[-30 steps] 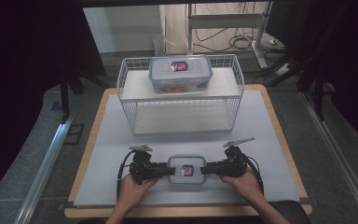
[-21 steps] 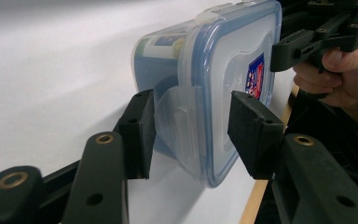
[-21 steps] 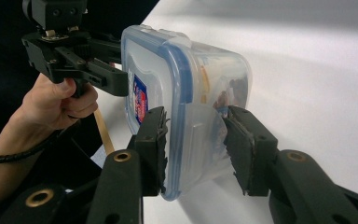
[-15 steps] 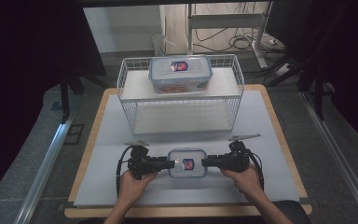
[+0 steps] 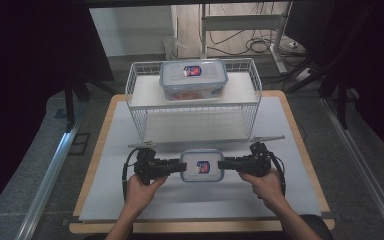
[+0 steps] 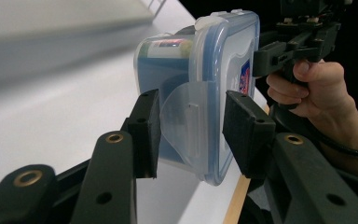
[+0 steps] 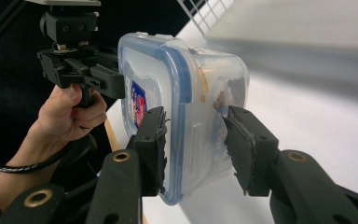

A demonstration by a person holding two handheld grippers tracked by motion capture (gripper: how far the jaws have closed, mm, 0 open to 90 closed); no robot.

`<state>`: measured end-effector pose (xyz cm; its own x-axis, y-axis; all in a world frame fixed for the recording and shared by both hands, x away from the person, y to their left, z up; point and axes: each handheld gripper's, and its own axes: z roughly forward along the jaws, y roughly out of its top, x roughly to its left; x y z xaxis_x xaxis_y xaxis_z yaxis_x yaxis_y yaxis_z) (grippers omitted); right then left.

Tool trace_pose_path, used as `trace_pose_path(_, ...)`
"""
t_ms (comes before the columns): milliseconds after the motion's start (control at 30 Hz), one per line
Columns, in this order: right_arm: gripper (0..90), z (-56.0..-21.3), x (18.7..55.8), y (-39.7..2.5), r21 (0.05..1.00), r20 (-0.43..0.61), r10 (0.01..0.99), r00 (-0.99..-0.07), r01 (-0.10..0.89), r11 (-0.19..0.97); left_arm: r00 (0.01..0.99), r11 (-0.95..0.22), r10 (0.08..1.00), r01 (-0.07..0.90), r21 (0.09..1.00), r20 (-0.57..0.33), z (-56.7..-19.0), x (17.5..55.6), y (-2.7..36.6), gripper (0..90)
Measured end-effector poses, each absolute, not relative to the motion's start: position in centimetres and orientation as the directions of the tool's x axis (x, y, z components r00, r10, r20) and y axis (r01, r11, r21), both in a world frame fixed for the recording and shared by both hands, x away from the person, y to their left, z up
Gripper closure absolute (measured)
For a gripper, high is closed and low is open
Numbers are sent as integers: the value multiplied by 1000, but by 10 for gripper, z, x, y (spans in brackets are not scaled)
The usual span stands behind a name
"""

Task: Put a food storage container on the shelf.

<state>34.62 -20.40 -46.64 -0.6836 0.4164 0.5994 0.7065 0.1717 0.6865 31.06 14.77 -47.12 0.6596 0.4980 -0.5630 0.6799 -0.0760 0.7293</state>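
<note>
A clear lidded container with a blue seal (image 5: 202, 165) hangs level between my two grippers at the near middle of the white mat. My left gripper (image 5: 179, 166) clamps its left end and my right gripper (image 5: 224, 164) clamps its right end. In the left gripper view the two pads (image 6: 144, 130) straddle the end latch flap of the container (image 6: 223, 56), lid on one side and base on the other. The right gripper view has the same hold on the opposite end of the container (image 7: 154, 60), my right gripper (image 7: 196, 144) pinching around the flap. The container looks raised off the mat.
A white wire rack (image 5: 135, 100) stands at the back of the mat, and a second, larger lidded container (image 5: 193, 80) sits on its top shelf. The wooden board's edges (image 5: 96, 165) frame the mat. Dark floor and metal rails lie to either side.
Both grippers, still on the container's ends, have carried it away from the person toward the rack, seemingly upward as well.
</note>
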Motion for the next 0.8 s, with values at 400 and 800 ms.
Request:
trace_pose_path(400, 583, -406, 366, -200, 754, 545, 404, -735, 640, 147, 703, -77, 514, 609, 790, -491, -410, 329, 152, 572)
trace_pose_path(800, 581, -366, 387, -193, 777, 532, 394, -750, 617, 125, 713, -72, 531, 577, 813, -458, -367, 345, 158, 570)
